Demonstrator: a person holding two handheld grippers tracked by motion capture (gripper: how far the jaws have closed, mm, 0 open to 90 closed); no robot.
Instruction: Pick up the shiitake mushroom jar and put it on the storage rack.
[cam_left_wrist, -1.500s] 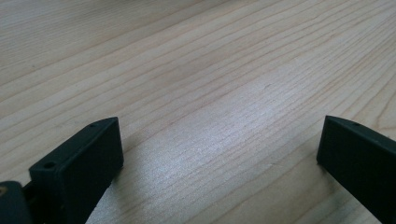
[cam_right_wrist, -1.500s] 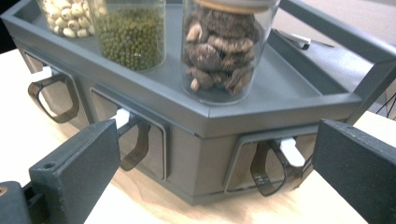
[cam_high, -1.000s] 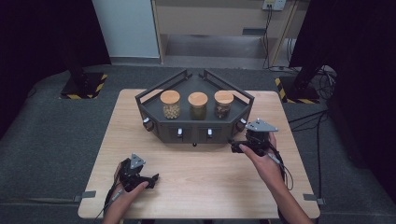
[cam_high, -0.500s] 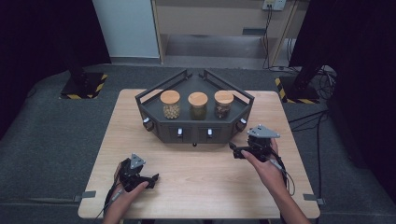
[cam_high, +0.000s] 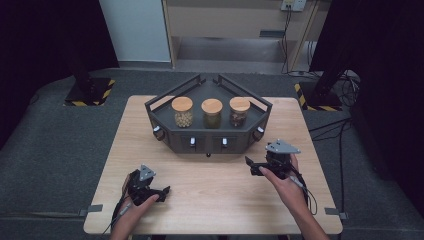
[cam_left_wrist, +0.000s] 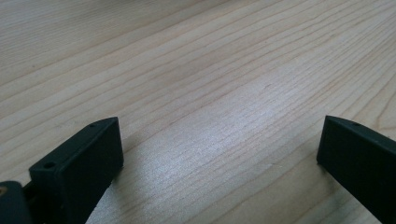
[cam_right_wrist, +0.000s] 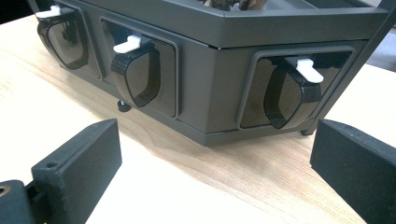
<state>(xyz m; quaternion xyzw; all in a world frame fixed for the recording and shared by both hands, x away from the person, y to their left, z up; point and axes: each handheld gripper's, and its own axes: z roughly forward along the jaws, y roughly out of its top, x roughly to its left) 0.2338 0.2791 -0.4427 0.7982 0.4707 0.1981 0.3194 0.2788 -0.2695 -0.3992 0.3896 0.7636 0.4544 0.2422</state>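
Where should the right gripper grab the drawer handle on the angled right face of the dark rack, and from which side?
Judging by its shape, take the dark handle loop under the white latch. It stands out from the rack, so come straight at that face with the right gripper, jaws spread either side.

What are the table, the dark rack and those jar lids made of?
The table looks like pale wood, its grain showing. The rack seems matte dark plastic or painted metal, with smooth, dull faces. The jar lids look like light wood or bamboo, though that is hard to tell.
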